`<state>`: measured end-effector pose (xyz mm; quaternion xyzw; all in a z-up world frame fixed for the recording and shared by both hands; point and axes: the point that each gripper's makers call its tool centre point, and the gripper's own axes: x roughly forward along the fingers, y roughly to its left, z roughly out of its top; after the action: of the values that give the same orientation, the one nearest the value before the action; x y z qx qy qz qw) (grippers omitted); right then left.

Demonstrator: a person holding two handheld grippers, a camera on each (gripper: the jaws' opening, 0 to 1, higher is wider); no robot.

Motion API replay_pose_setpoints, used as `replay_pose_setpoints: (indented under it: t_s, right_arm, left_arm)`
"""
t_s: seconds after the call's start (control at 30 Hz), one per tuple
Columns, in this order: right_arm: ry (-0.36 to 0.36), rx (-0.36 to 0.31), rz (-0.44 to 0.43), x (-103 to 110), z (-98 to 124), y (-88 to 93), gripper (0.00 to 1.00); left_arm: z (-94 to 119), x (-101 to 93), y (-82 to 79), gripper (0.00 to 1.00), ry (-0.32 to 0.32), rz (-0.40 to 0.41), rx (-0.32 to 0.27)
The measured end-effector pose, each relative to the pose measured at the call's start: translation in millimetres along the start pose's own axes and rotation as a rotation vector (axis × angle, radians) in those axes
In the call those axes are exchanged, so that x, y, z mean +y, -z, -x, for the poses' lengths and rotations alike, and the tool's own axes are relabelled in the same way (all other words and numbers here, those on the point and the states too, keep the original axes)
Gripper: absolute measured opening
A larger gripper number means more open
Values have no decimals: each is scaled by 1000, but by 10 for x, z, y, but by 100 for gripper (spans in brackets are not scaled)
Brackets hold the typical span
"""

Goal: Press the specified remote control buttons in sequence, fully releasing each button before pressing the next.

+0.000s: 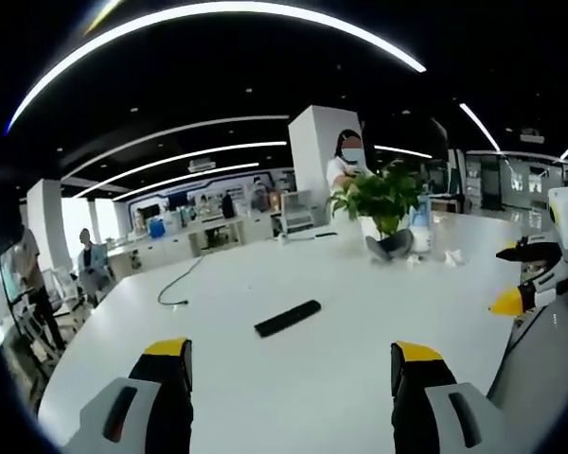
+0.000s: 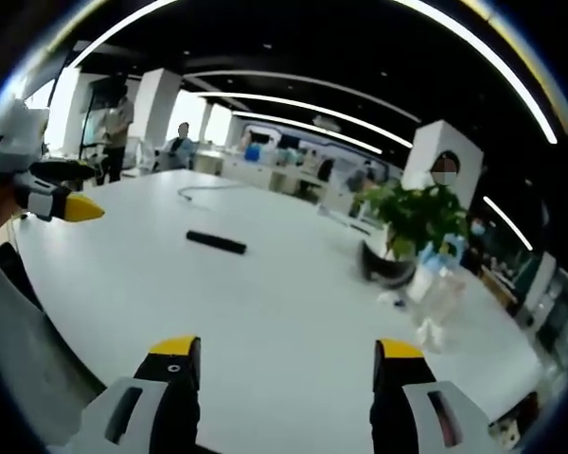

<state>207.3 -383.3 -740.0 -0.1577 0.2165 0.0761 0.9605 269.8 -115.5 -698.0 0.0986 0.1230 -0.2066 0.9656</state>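
Observation:
A black remote control [image 1: 288, 318] lies flat on the white table [image 1: 265, 378], out ahead of my left gripper [image 1: 292, 352], whose yellow-tipped jaws stand wide apart with nothing between them. In the right gripper view the same remote [image 2: 217, 242] lies farther off, to the left of centre. My right gripper [image 2: 286, 348] is open too and holds nothing. The right gripper [image 1: 528, 284] enters the left gripper view at the right edge. The left gripper [image 2: 57, 200] shows at the left edge of the right gripper view. Both hover well short of the remote.
A potted green plant [image 1: 386, 203] and a clear bottle [image 2: 426, 270] stand at the table's far side with crumpled paper [image 2: 434, 333] nearby. A black cable [image 1: 178, 284] trails across the table. People stand in the office behind, one near a white pillar [image 1: 317, 161].

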Motion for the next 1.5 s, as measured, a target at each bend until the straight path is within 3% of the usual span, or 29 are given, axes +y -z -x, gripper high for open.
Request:
replay_pose_setpoints:
  t_s: [0.2,0.3,0.43,0.6,0.73,0.9,1.1,1.43,1.5]
  right_arm:
    - [14,9,2,-28,-8,14,72]
    - [17,7,-2,-38,-10,10,72]
    - [15,14,-2,-36,-14,20,72]
    - [9,20,10,-14,-17,35,72]
    - [14,25,6,-27,-20,42,72]
    - [11,36,10,-22,-29,60,72]
    - [8,41,19,-8,-29,66,71]
    - [8,60,20,-10,-42,99,70]
    - [9,61,23,-11,-45,105,71]
  left_arm:
    - [-283,97,-173,89,40,-38,-17]
    - [-363,111,-178,89,57,-38,-5]
    - [-510,152,-277,89,90,111,-26]
    - [-689,287,-361,88,62,-1,-35]
    - [-882,351,-366,88,86,-69,-12]
    - [-1089,458,-401,88,117,-68,9]
    - [-1278,511,-264,87,193,-156,132]
    - [-1527,468,-323,84,304,-260,198]
    - [-1570,425,-302,83,360,-285,225]
